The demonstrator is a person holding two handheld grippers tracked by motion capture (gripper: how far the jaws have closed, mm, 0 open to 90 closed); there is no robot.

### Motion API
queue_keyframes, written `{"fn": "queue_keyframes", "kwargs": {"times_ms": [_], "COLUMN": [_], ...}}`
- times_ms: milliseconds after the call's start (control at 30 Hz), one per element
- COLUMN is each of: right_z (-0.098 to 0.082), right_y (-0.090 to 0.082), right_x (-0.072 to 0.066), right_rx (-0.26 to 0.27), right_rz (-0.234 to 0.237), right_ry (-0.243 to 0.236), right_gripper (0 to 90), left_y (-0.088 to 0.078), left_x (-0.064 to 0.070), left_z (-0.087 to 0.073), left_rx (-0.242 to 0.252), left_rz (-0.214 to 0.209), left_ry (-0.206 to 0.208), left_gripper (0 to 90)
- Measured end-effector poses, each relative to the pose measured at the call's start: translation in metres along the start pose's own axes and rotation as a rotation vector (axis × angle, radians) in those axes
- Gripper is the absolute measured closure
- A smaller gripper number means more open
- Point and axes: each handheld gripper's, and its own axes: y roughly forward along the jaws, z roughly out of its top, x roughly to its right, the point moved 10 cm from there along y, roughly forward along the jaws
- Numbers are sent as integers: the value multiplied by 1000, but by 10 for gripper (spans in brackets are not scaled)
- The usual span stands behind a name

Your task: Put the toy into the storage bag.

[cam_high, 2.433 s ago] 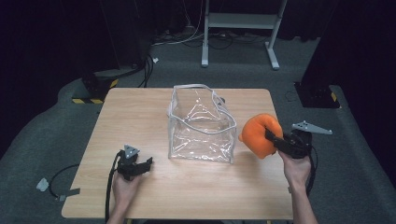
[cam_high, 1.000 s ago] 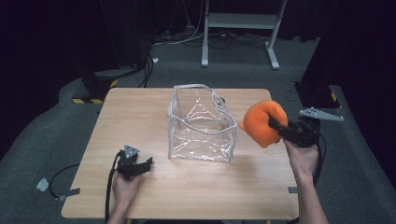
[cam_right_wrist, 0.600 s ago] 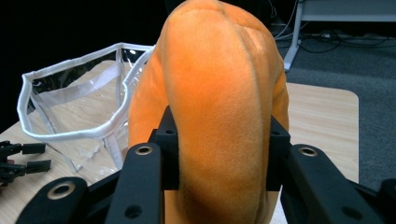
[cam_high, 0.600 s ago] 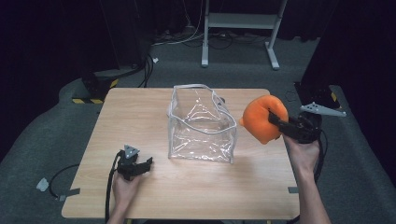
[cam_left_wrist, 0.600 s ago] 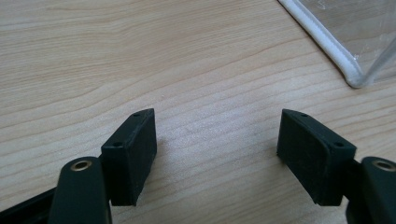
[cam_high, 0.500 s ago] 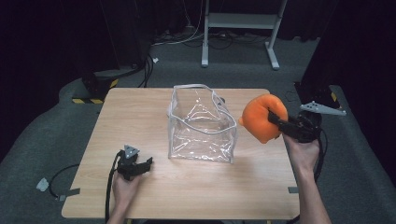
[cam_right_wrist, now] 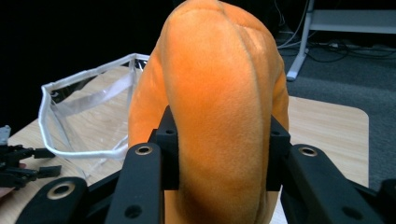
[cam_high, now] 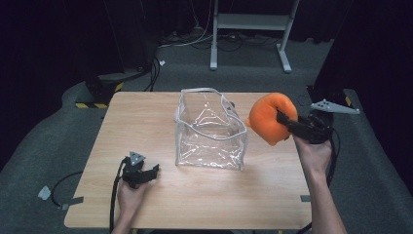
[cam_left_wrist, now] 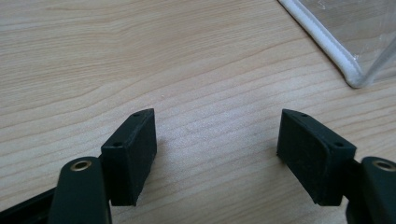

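Note:
An orange plush toy (cam_high: 269, 118) hangs in the air just right of a clear plastic bag (cam_high: 210, 129) with a white rim, which stands open-topped in the middle of the wooden table (cam_high: 146, 112). My right gripper (cam_high: 285, 118) is shut on the orange plush toy (cam_right_wrist: 219, 107), its black pads (cam_right_wrist: 167, 140) pressing into both sides. The clear plastic bag (cam_right_wrist: 84, 116) lies beyond and to the left in that view. My left gripper (cam_high: 148, 173) rests on the table near the front left, open with nothing between its fingers (cam_left_wrist: 133, 149); a corner of the clear plastic bag (cam_left_wrist: 345, 42) lies ahead of it.
A white desk frame (cam_high: 253, 29) stands on the grey floor behind the table. Cables (cam_high: 165, 68) and dark equipment (cam_high: 100, 87) lie at the back left. Tape scraps (cam_high: 45, 192) sit on the floor at the front left. Bare tabletop surrounds the bag.
My right gripper has lifted the orange plush toy off the table and carried it up and slightly left toward the bag's top edge. The left gripper has stayed still.

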Motion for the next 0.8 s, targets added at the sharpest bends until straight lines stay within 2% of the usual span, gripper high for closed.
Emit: {"fn": "queue_keyframes", "kwargs": {"times_ms": [33,333,433,800], "right_z": [1,15,20,32], "right_y": [0,0,1,10], "right_x": [-1,-10,-15,-34], "right_rx": [5,25,33,28], "right_rz": [1,29,48,84], "right_ry": [-2,-12,-9,-42], "right_gripper": [619,619,619,619], "left_y": [1,0,0,0], "left_x": [1,1,1,1], "left_z": [1,1,1,1], "left_rx": [9,7,7,7], "left_rz": [-1,-1,-1,-1], "left_ry": [-10,-8,-8,-8], "left_gripper": [286,285,285,284]}}
